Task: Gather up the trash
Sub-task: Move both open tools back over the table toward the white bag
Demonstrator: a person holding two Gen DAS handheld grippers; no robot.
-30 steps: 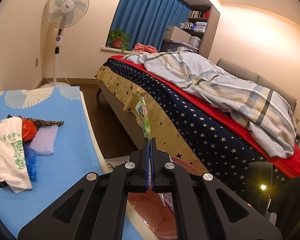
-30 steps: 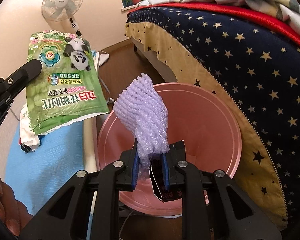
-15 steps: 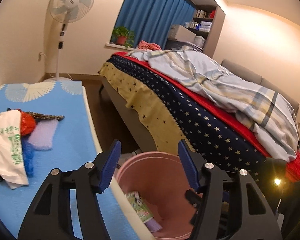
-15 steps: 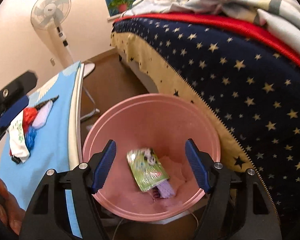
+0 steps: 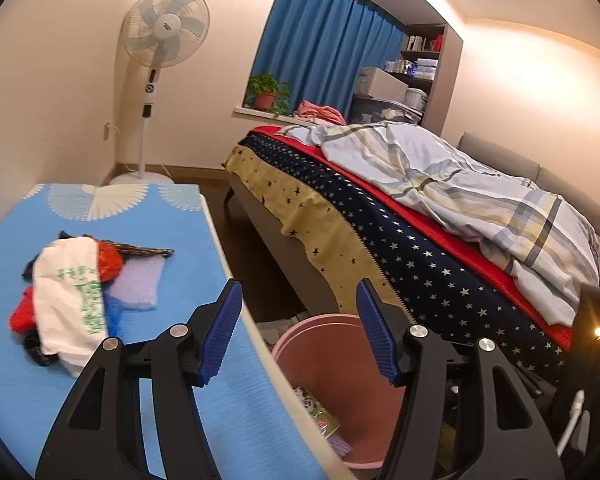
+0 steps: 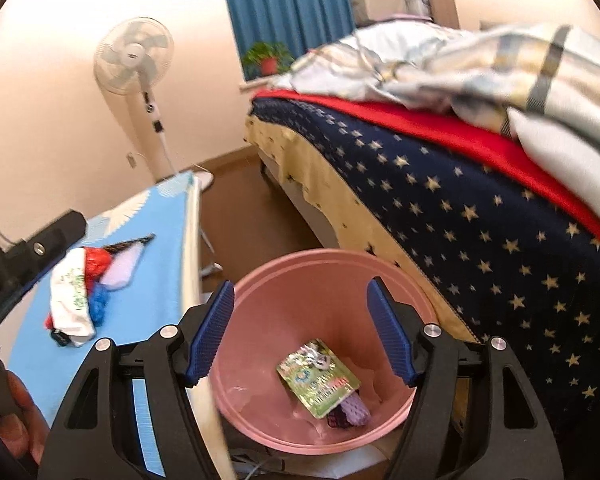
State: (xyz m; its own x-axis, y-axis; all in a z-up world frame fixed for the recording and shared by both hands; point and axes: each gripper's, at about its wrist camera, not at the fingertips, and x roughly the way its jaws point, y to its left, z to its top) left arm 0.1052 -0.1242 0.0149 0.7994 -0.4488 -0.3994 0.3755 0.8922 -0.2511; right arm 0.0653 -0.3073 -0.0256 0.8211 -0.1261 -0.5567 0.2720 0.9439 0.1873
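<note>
A pink bin [image 6: 284, 280] stands on the floor between the blue table and the bed; it also shows in the left wrist view [image 5: 320, 328]. Inside lie a green pouch [image 6: 318, 376] and a purple foam net [image 6: 352, 410]. My right gripper [image 6: 300, 332] is open and empty above the bin. My left gripper [image 5: 298, 332] is open and empty over the table edge and bin rim. A trash pile [image 5: 76, 292] of a white bag, red and blue bags and a purple foam sheet lies on the blue table [image 5: 148, 224]; it also shows in the right wrist view [image 6: 88, 288].
A bed with a star-patterned cover [image 5: 400, 240] and a rumpled quilt runs along the right. A standing fan [image 5: 160, 40] is by the far wall. Brown floor [image 5: 244, 256] lies between table and bed. The left gripper's body [image 6: 32, 252] shows at the right view's left edge.
Both grippers opened: the left dropped the green pouch and the right dropped the purple foam net into the pink bin. Both then lifted and pulled back slightly.
</note>
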